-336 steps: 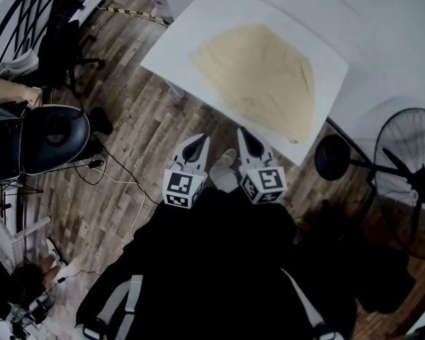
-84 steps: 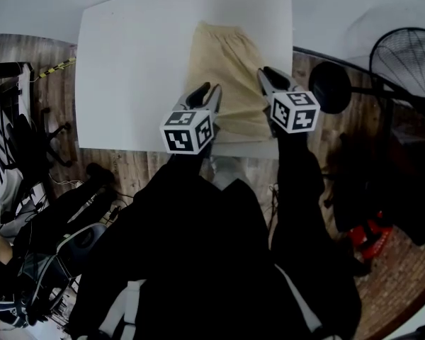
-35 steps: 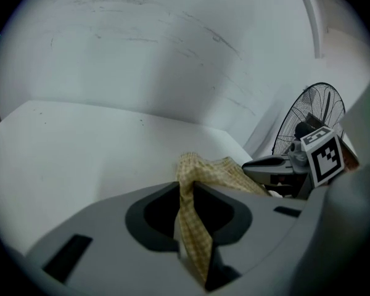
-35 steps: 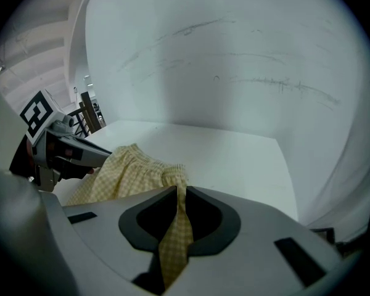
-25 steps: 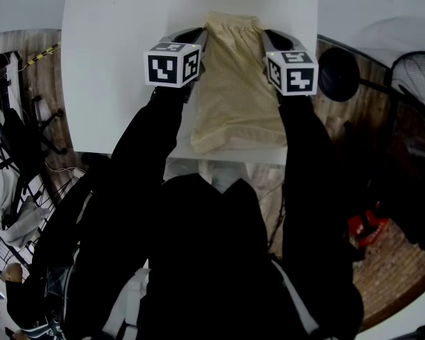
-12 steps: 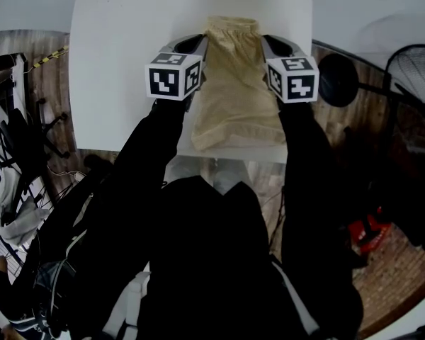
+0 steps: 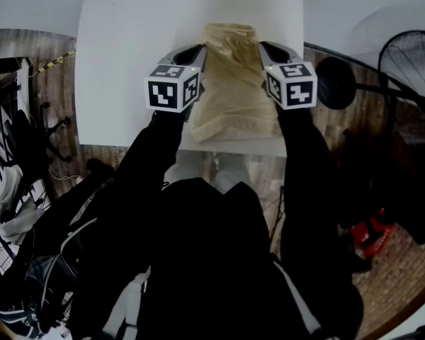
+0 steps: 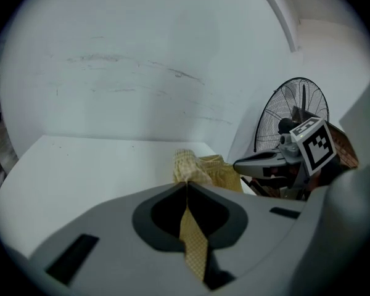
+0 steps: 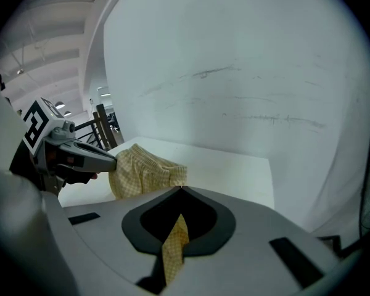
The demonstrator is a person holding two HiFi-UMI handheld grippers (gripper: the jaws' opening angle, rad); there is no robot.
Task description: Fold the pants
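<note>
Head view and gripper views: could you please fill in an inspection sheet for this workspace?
Surface: white table, bare apart from the pants.
Job's things: beige pants, folded narrow, near end at the table's near edge.
Clutter: nothing seen.
Grippers: left gripper and right gripper each shut on a side edge of the pants.
Cables: nothing seen on the table.
Surroundings: wooden floor, fan at right, chairs at left.

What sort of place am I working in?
Likely a lab or studio workspace rather than a home: a bare white table holding the pants, a pedestal fan beside it, an office chair on the wood floor.
</note>
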